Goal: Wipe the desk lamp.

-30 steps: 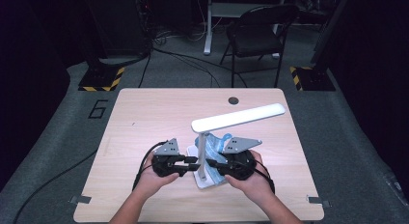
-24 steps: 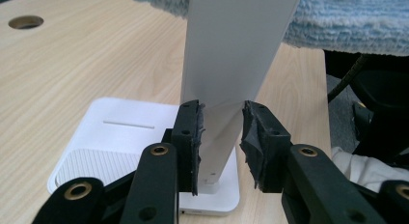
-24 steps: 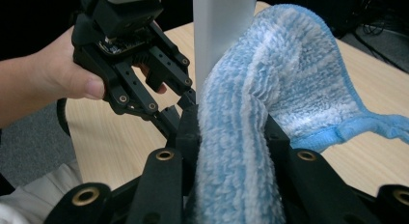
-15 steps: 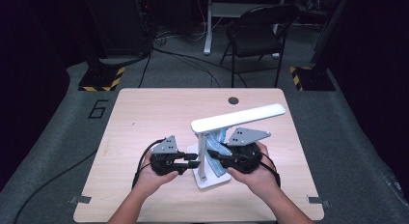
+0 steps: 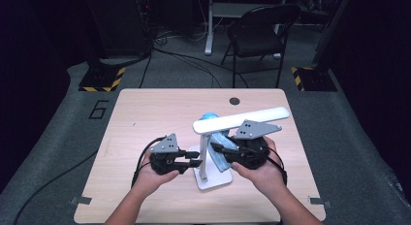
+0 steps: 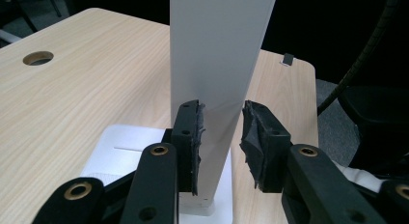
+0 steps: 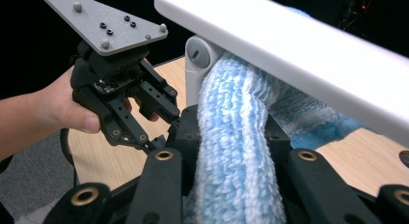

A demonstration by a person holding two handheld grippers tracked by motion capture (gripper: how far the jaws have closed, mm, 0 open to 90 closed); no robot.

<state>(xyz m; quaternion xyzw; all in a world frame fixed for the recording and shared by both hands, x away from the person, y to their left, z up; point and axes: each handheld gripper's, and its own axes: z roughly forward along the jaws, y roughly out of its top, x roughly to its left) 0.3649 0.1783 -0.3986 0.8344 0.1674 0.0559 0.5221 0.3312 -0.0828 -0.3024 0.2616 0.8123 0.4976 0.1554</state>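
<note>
A white desk lamp stands on the wooden table, with a flat base, an upright post and a long head bar. My left gripper is shut on the post, one pad on each side just above the base. My right gripper is shut on a fluffy blue cloth. The cloth runs up behind the post, under the head bar near its hinge. The left gripper is close in front of it.
A round cable hole lies in the table's far middle. A black folding chair stands beyond the far edge, and two stands with striped bases rest on the grey floor. Cables trail from both grippers.
Both hands have risen. The right gripper has carried the blue cloth up along the post toward the head bar. The left gripper keeps its hold on the post.
</note>
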